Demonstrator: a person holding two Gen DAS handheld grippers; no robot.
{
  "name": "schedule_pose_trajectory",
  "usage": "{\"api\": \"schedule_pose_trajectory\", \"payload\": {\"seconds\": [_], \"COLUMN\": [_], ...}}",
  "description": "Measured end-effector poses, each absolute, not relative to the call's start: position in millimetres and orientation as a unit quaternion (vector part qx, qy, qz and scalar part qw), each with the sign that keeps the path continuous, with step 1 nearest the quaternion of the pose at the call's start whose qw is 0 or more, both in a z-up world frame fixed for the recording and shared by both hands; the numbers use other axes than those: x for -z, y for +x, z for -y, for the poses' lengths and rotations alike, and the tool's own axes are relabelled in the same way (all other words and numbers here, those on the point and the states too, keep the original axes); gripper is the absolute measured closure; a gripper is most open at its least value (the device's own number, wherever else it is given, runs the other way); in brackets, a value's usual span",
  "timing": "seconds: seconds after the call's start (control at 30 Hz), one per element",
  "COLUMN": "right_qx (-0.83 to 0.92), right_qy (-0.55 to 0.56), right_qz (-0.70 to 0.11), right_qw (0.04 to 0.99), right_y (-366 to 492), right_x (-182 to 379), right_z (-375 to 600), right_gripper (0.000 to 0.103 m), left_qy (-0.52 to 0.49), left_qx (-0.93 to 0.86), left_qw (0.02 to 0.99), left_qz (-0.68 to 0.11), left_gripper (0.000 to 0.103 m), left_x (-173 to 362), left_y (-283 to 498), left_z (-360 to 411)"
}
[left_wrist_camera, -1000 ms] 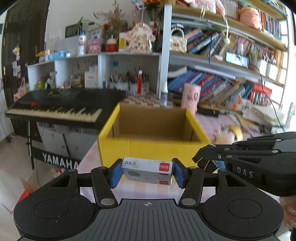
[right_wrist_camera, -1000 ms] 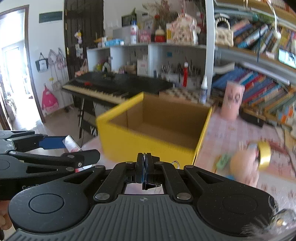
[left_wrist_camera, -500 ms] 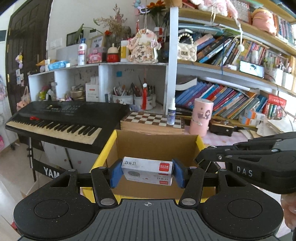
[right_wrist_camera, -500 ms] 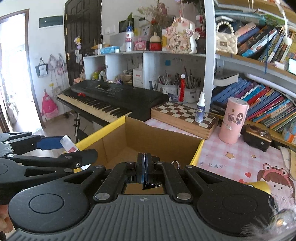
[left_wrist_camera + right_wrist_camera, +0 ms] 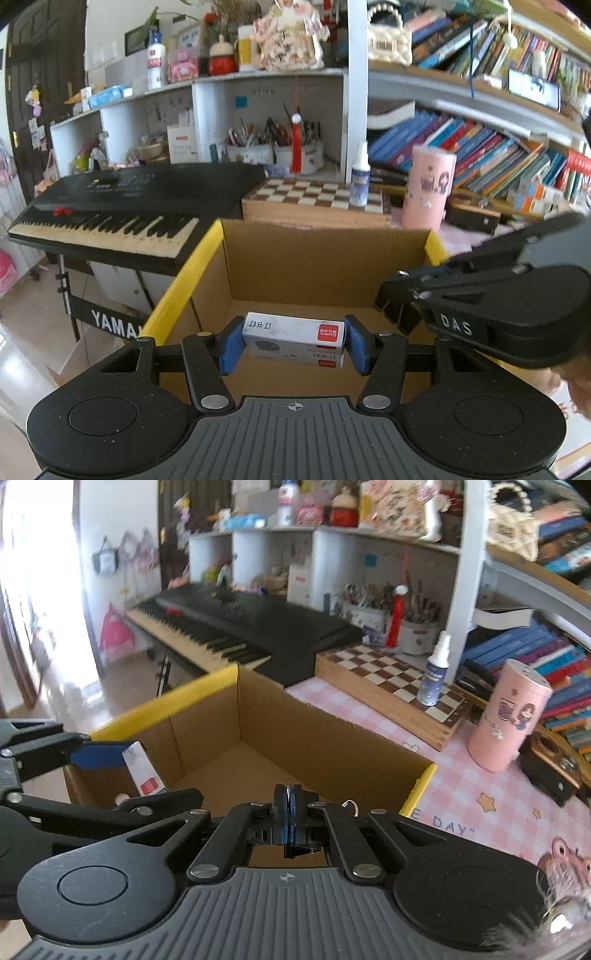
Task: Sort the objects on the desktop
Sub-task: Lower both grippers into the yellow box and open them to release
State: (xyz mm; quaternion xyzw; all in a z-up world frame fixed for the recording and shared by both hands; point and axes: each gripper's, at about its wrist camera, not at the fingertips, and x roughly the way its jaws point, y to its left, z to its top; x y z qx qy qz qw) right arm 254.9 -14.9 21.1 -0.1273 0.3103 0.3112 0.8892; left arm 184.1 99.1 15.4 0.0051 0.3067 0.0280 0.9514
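Observation:
My left gripper [image 5: 293,345] is shut on a small white staples box [image 5: 293,338] with a red label, held over the open inside of a yellow-rimmed cardboard box [image 5: 325,266]. The staples box also shows in the right wrist view [image 5: 142,771], at the cardboard box's [image 5: 280,738] left side. My right gripper [image 5: 290,825] has its blue pads pressed together over the box's near side; a small metal ring [image 5: 349,805] and something dark show at its tips, and I cannot tell if it holds them. The right gripper's body shows in the left wrist view [image 5: 480,302].
A black Yamaha keyboard [image 5: 118,210] stands left of the box. Behind it are a wooden chessboard [image 5: 317,203], a spray bottle [image 5: 360,175] and a pink tumbler [image 5: 426,192]. Shelves with books and pen cups line the back. The table has a pink checked cloth [image 5: 480,794].
Both grippers have moved forward and down over the cardboard box. The staples box now hangs inside its opening, still gripped. The right gripper stays shut.

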Motion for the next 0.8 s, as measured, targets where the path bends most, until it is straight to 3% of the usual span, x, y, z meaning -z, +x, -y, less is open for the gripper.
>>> {"api": "schedule_pose_trajectory", "payload": {"seconds": [0.47, 0.8], "right_qx": [-0.357, -0.364], "right_qy": [-0.243, -0.268], "right_qz": [-0.376, -0.394], "right_qw": [0.820, 0.800], "right_y": [298, 305], "right_x": [17, 27], "right_z": [-12, -14], "right_gripper": [0.101, 0.101], "left_qy": [0.024, 0.020], "left_qx": [-0.033, -0.028], "left_qw": [0.930, 0.922], "left_qz": [-0.365, -0.385], "left_gripper": [0.048, 0.048], "left_x": [8, 17], "left_y": [205, 208], "left_z": [-90, -86]}}
